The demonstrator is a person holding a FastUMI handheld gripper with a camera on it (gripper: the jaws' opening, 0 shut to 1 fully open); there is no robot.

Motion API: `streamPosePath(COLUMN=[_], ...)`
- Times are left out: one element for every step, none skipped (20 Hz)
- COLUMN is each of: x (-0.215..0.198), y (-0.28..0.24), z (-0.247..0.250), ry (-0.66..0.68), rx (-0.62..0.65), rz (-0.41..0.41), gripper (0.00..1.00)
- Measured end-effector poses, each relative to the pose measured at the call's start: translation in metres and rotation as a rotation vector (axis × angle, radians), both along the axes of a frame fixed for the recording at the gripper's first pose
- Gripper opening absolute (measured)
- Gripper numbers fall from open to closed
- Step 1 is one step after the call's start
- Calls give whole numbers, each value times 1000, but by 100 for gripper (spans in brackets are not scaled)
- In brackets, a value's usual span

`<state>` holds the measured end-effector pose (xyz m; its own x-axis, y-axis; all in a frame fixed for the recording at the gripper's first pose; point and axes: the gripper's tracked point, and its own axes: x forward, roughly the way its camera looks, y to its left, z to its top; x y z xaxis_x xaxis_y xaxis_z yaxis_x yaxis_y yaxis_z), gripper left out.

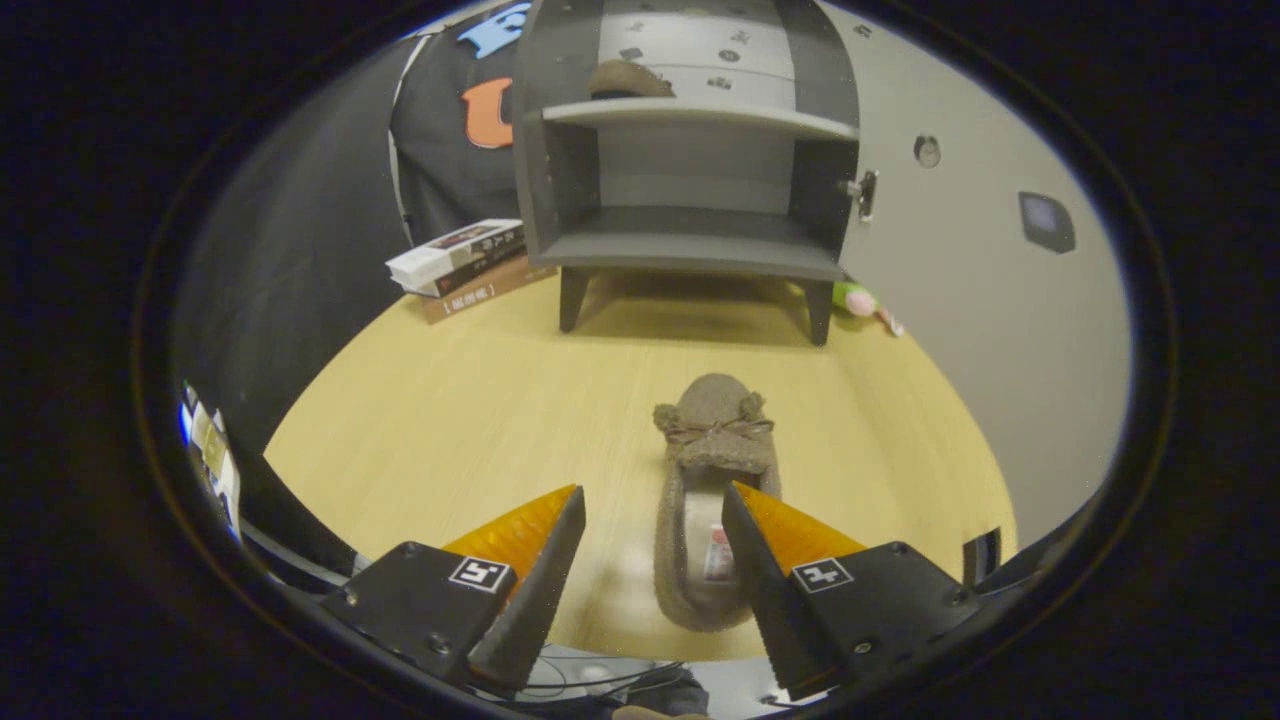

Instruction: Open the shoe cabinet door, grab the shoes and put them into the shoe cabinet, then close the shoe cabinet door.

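A pale wood table (450, 420) carries everything here, with black cloth hanging behind it on the left. At the far side of the table stands a dark grey cabinet (690, 250) on short legs, and its pale door (960, 330) is swung wide open to the right, a small latch showing on the door's inner edge near the cabinet. Inside, the upper shelf (700, 115) holds one brown shoe (628, 80), while the lower compartment beneath it looks bare. Left of the cabinet a stack of books (465, 265) lies flat near the table's edge, and a small green and pink toy (862, 302) rests on the table by the cabinet's right front leg, close to the door. A second brown slipper (708, 500) with a little bow lies on the table well short of the cabinet, toe pointing toward it and heel toward the camera. The tool (654, 515) is spread wide and grips nothing: its left finger hangs over bare table, apart from the slipper, and its right finger sits over the slipper's right rim near the heel opening, though whether it touches is unclear. The heel end of the slipper lies between the two fingers, nearer the right one.
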<state>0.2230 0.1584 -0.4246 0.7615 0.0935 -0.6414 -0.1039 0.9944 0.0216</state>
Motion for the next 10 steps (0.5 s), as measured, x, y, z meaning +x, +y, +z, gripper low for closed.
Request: streamPosePath(x=[9, 17, 25, 35, 44, 51, 58, 65, 69, 74], y=[0, 1, 1, 2, 2, 2, 2, 2, 0, 0], z=[-9, -17, -21, -25, -27, -30, -32, -36, -38, -38], ry=[28, 52, 65, 70, 75, 83, 90, 100, 105, 103], rx=[11, 21, 25, 29, 29, 32, 36, 43, 49, 55], rz=[-13, -17, -23, -23, -24, -23, -26, -28, -36, -41], gripper=[88, 88, 88, 88, 88, 88, 88, 88, 88, 88])
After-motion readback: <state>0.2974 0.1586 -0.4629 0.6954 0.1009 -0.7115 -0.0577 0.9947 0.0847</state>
